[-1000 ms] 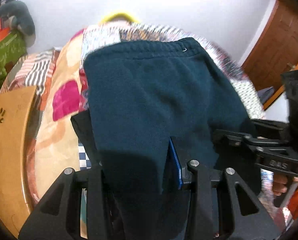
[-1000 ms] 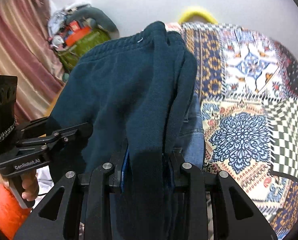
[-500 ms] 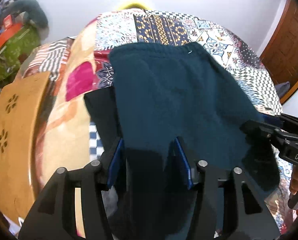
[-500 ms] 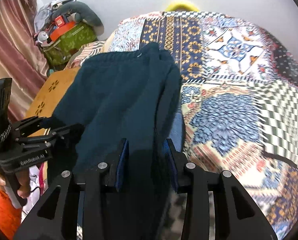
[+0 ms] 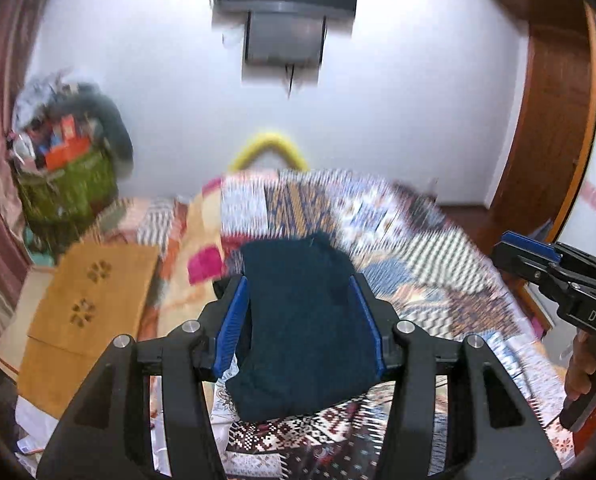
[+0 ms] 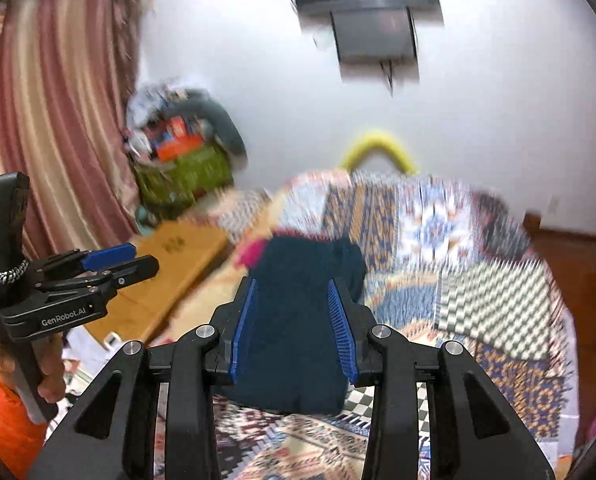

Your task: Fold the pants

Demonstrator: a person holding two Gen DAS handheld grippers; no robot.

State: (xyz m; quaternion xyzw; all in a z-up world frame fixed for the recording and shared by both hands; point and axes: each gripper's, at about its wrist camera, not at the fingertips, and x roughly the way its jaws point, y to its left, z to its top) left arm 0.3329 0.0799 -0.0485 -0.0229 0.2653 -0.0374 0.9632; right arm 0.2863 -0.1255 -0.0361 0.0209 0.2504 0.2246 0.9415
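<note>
Room: bedroom, white wall, dark mounted unit high up, pink curtain at the side; all of it blurred by camera motion.
Surface: bed under a patchwork quilt, the landmark for every place below.
Pants: dark teal pants lying on the quilt in a compact, roughly rectangular bundle, seen in both views; nothing touching them.
Left gripper: left gripper raised above the quilt, blue-padded fingers spread wide, holding nothing.
Right gripper: right gripper likewise above the quilt, fingers apart, empty.
Progress: judged near the end; bundle looks folded and set down, both tools free of it. Far upper corner appears slightly bunched, so at most a tidy or one more fold is left.
Beside the quilt: wooden board with flower cut-outs along its edge; green basket of clutter beyond that.
Behind the quilt: yellow curved thing against the wall.
Writing: "GenRobot.AI" on the left tool's body, seen from the right wrist; "DAS" on the right tool's body, rest cut off.
</note>
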